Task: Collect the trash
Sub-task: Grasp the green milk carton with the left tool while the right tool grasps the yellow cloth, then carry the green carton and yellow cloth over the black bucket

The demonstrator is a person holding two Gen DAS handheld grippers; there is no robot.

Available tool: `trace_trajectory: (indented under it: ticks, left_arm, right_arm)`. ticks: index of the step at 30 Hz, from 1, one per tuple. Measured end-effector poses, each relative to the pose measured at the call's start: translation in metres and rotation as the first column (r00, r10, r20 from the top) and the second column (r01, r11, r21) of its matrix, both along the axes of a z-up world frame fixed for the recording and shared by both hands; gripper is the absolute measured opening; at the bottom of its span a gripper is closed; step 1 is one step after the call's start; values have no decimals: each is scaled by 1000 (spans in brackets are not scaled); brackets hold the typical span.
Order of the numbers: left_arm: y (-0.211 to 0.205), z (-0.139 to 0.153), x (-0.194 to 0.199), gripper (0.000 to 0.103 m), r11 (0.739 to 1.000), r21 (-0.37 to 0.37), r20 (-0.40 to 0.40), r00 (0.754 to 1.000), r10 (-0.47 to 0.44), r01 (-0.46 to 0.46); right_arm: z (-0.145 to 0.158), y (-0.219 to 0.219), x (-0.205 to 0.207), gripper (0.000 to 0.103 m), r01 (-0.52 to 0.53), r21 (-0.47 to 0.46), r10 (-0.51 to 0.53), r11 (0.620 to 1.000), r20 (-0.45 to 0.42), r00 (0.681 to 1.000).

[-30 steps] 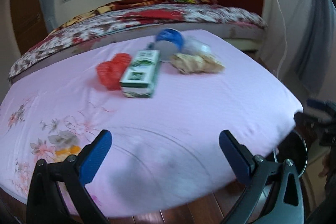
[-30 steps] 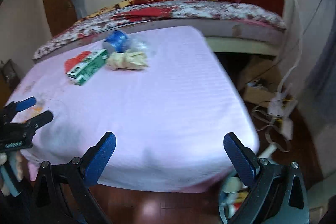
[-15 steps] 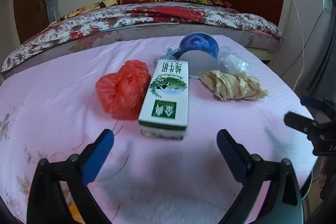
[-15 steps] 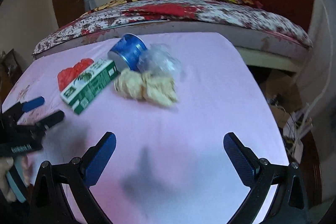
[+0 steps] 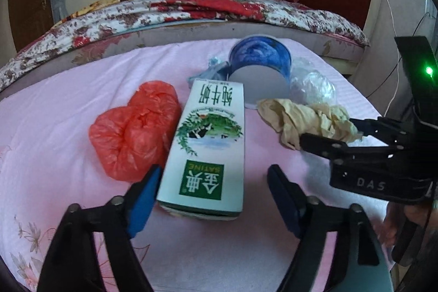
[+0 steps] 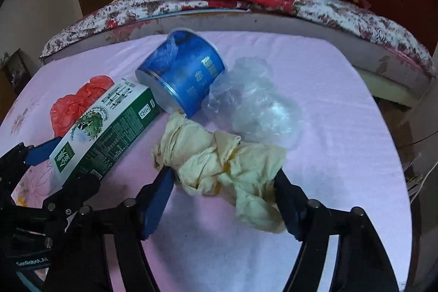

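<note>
Left wrist: left gripper (image 5: 213, 193) fingers spread astride milk carton (image 5: 208, 147); right gripper (image 6: 224, 182) spread astride crumpled paper (image 6: 219, 168).

The white and green rectangular milk carton (image 5: 208, 144), lying flat near the middle of the pink bedsheet (image 5: 54, 106), bears a green label reading "SATINE" with the Chinese characters 金典, and 纯牛奶 at its far end. The black right tool (image 5: 327, 133) carries "DAS" in pale letters. The blue paper cup (image 6: 182, 73) has white characters too blurred to read.

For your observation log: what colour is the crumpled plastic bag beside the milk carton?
Red bag, clearest in the left wrist view.
</note>
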State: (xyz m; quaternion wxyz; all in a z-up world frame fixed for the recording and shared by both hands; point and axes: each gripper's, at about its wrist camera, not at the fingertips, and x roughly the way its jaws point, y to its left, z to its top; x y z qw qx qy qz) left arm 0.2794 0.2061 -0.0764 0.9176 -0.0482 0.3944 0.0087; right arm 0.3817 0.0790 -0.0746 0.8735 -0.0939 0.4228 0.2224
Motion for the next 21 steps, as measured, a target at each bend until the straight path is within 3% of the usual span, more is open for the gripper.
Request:
trace_trajectory:
  ticks: [2,3,7,11,13,21]
  left_arm:
    - [0,-2,0,67,1000,3,-10,1000,0,0]
    - [0,-3,0,57,1000,-2,-13,1000,-6,6]
    - [-3,-3,-7,55,1000,6,-16,999,-28,28]
    - [-6,1,-21,55,1000,8,-1,1000,-29,29]
    - [-7,3,-31,55,1000,2,7,1000,-29,29]
    - [-26,24,-68,55,998,27,59,997,-51,50]
  right_arm:
    - [-1,0,-2,64,0,3,0,1000,2,1000]
    - [-1,-1,-5,57,-3,0,3,1000,5,1000]
    - [3,-9,-15,38,-13,24,13,1000,-6,1000]
    - [6,-18,-33,35,-18,40,18,999,1,1000]
    - [7,-24,-43,28,-17,46,16,999,10,1000]
    - [30,-53,-79,26,11,103,-17,995,52,998]
